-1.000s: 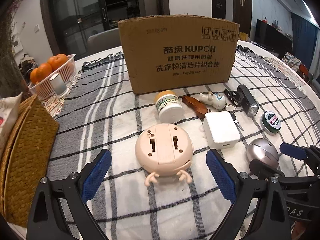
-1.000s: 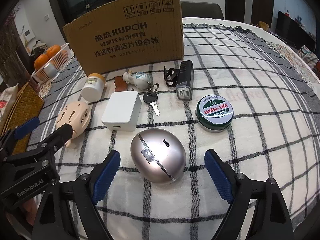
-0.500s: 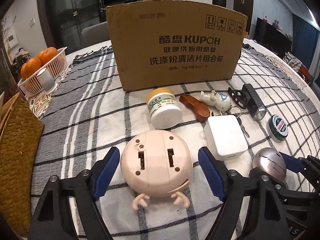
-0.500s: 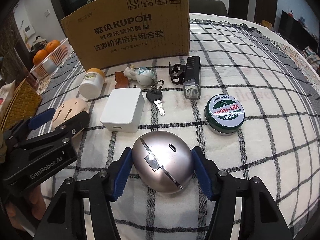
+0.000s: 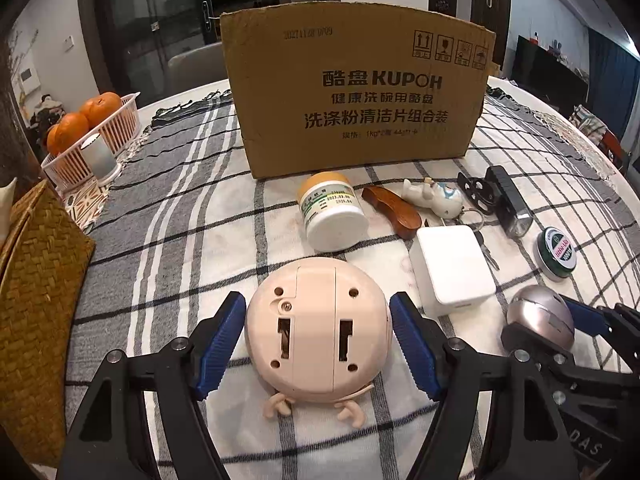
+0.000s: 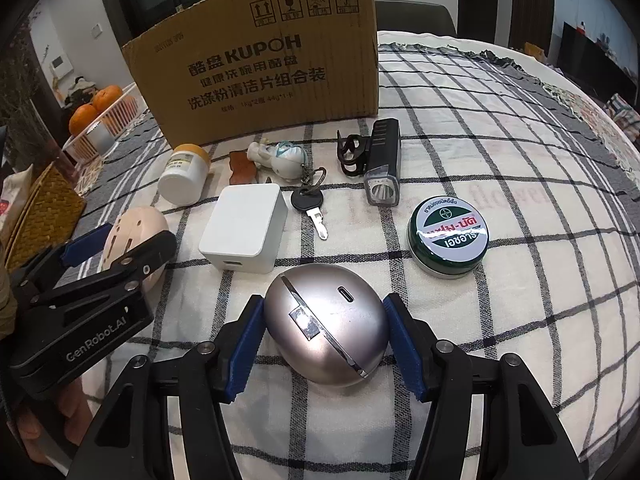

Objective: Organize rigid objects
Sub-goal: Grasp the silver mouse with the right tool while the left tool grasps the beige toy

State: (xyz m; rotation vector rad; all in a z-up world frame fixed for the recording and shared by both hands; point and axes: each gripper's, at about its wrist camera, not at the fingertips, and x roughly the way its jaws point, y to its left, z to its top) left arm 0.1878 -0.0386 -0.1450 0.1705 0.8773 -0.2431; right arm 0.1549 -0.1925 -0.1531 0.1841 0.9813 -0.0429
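Observation:
A round peach toy with little feet lies face down between the blue pads of my left gripper, which is shut on its sides. My right gripper is shut on a silver egg-shaped device; both still rest on the checked cloth. The egg also shows in the left wrist view. Behind them lie a white charger block, a key, a green balm tin, a black flashlight, a white jar, a ceramic figurine and a brown wooden piece.
A tall cardboard box stands at the back of the table. A pink basket of oranges is at the far left, a woven wicker basket at the near left. The table edge curves away on the right.
Both grippers moved forward and closed: the left around the peach toy, the right around the silver egg. The objects have not left the cloth.

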